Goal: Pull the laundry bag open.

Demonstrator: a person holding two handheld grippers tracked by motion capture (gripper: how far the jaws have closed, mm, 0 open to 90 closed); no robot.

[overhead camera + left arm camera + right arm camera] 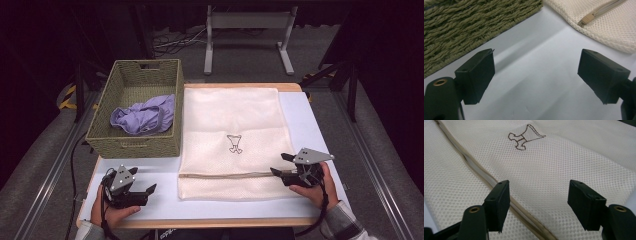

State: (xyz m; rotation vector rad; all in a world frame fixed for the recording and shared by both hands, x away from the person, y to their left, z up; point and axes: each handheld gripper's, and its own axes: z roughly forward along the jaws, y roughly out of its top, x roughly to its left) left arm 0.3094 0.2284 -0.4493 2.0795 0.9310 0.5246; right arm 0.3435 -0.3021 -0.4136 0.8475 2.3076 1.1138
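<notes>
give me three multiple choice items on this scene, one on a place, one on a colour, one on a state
1. Where does the purple garment lie?
A. in the woven basket
B. on the mesh laundry bag
C. on the floor

2. What colour is the mesh laundry bag?
A. blue
B. cream
C. black

3. How does the right gripper stand?
A. shut on the zipper
B. shut on the garment
C. open above the bag

Key: 1 A, the garment sits bunched inside the basket; 2 B, its mesh is pale cream; 3 C, the jaws stand apart with nothing pinched.

Cream open-mesh cloth bag [232,125], rough woven green basket [135,142], smooth matt white table [300,125], lilac cloth [145,117].
</notes>
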